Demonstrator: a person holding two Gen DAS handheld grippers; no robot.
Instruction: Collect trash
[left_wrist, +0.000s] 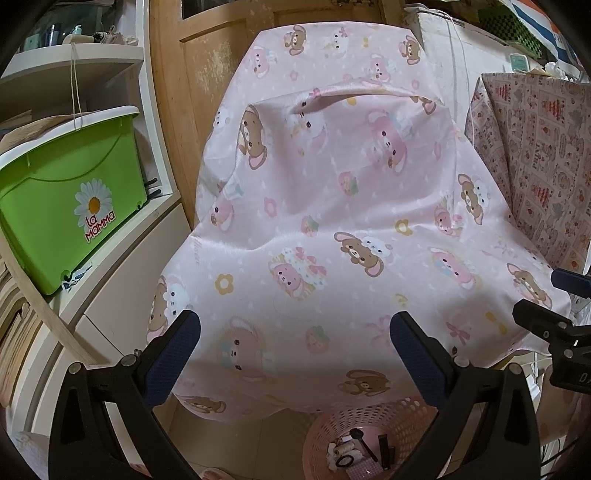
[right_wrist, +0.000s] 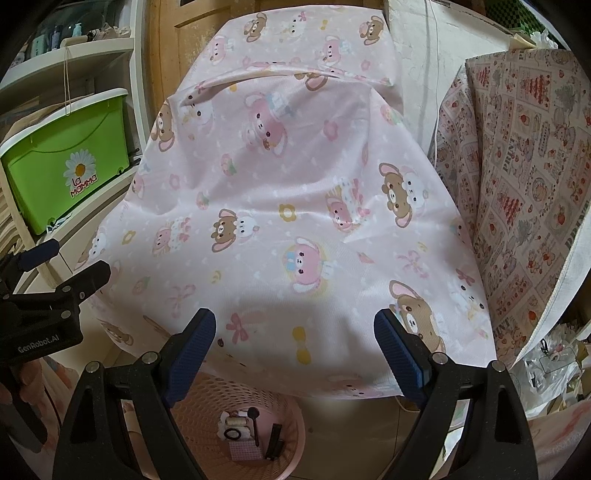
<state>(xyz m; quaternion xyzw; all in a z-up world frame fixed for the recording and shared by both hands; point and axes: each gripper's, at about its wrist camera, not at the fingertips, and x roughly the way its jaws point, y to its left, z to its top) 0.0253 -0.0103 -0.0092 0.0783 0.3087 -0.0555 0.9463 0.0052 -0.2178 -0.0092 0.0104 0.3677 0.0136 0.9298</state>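
Left gripper (left_wrist: 295, 354): we hold its jaws spread wide with nothing between them, hovering over the near edge of the pink cartoon cloth (left_wrist: 325, 206).
Right gripper (right_wrist: 295, 354): jaws likewise spread and empty, over the same cloth edge; in the left wrist view its body shows at about 3 o'clock.
Desk: we judge a desk lies under the cloth, but the cloth hides it; we see no loose trash on top.
Pink basket (right_wrist: 291, 424): on the floor at 6 o'clock in both views, partly tucked under the cloth's hanging edge.
Trash (right_wrist: 255, 432): small items (a roll, a ring, dark sticks, a checked square, as far as we can tell) lie in the basket's bottom.
Progress: we judge collecting is at or near its end.
Risk: lowering either gripper could snag the draped cloth and drag it into the basket.
Risk: a jaw could knock the light basket and tip it, spilling the contents on the floor.
Surroundings: green box (left_wrist: 70, 195) at 9 o'clock, patterned fabric (right_wrist: 517, 192) at 3 o'clock.
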